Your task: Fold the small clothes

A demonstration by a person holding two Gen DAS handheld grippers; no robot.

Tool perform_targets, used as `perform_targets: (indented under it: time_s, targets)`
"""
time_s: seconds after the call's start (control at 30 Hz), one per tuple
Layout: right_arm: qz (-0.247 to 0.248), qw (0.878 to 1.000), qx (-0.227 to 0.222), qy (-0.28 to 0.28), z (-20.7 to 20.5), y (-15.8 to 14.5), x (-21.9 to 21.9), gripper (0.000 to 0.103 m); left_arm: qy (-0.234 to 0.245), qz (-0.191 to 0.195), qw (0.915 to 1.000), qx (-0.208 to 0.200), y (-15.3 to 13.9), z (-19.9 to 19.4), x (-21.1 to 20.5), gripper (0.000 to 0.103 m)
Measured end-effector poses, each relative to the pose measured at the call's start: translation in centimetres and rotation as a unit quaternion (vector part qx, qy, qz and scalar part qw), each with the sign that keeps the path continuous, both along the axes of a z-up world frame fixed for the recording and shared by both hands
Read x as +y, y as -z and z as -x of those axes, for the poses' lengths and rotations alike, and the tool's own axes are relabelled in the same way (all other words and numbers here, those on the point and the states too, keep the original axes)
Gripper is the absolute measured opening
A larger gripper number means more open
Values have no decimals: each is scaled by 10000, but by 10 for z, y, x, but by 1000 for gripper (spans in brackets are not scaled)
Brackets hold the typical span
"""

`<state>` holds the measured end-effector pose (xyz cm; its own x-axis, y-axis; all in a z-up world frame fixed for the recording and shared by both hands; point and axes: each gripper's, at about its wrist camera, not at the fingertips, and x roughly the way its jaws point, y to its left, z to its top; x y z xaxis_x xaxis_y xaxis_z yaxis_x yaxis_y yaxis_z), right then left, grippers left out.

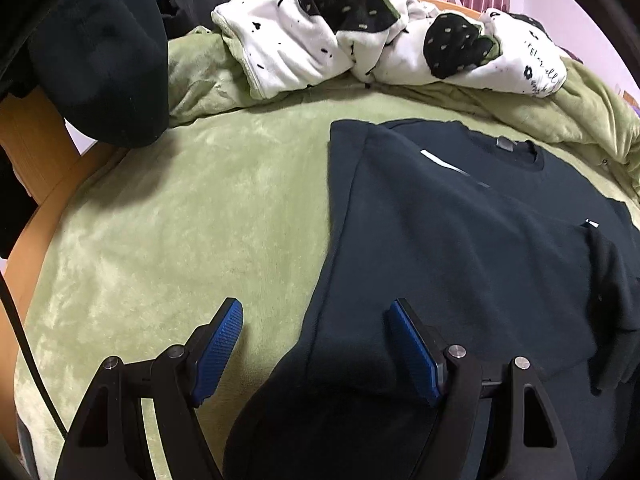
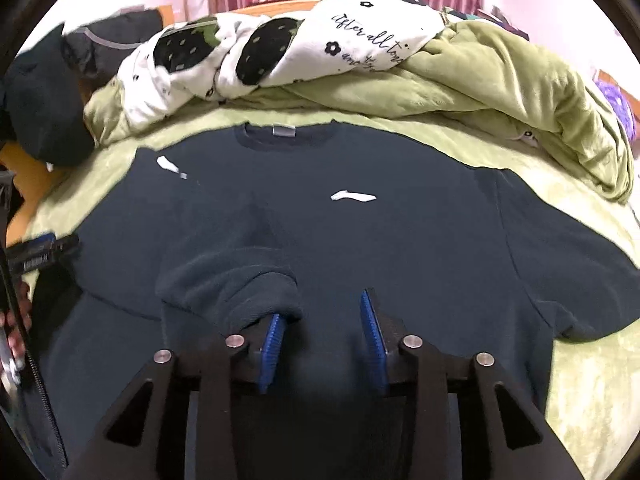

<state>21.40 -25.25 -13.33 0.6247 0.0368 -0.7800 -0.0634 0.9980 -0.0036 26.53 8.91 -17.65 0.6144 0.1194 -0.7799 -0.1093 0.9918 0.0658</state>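
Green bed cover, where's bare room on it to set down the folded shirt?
The widest free patch of the green bed cover lies left of the dark blue T-shirt, bordered by the wooden bed frame. A narrower strip runs right of the shirt. The far edge is crowded with the bunched white strawberry-print blanket.

Black grippers (image 1: 314,312) (image 2: 324,308), ribbed blue fingers (image 1: 218,354), silver screws.
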Motion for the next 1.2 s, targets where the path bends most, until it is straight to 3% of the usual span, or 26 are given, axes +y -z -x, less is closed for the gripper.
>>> perform_targets:
  time_s: [0.1, 0.27, 0.4, 0.57, 0.7, 0.9, 0.93, 0.97, 1.0, 1.07, 1.2]
  targets:
    - [268, 9996, 0, -118, 11, -1, -1, 51, 13, -89, 10000, -8, 3, 0, 0, 74]
    - [454, 9989, 47, 37, 27, -6, -13, 52, 4, 49, 10000, 0, 4, 1, 3, 74]
    - [370, 9993, -59, 74, 42, -18, -14, 52, 14, 84, 10000, -21, 3, 2, 3, 74]
    - [67, 9993, -119, -350, 43, -19, 30, 60, 53, 21, 9999, -121, -1, 6, 3, 74]
    - [-113, 9980, -58, -617, 37, 4, 71, 68, 59, 160, 9998, -103, -2, 7, 8, 74]
    - [446, 9981, 188, -393, 17, 49, 95, 68, 37, 309, 9995, -99, 0, 5, 13, 74]
    - [439, 9981, 215, -365, 15, 50, 93, 66, 40, 298, 9995, -112, 0, 4, 13, 74]
    - [423, 9983, 184, -351, 14, 49, 91, 52, 35, 275, 9995, -120, 1, 4, 13, 74]
    - [491, 9983, 97, -314, 13, 46, 87, 30, 30, 258, 9996, -128, 1, 4, 13, 74]
    - [434, 9983, 70, -392, 9, 37, 77, 15, 9, 238, 9996, -134, 3, 4, 13, 74]
    - [145, 9996, -150, -201, 3, 10, 36, 12, -60, 241, 9996, -128, 6, 4, 14, 74]
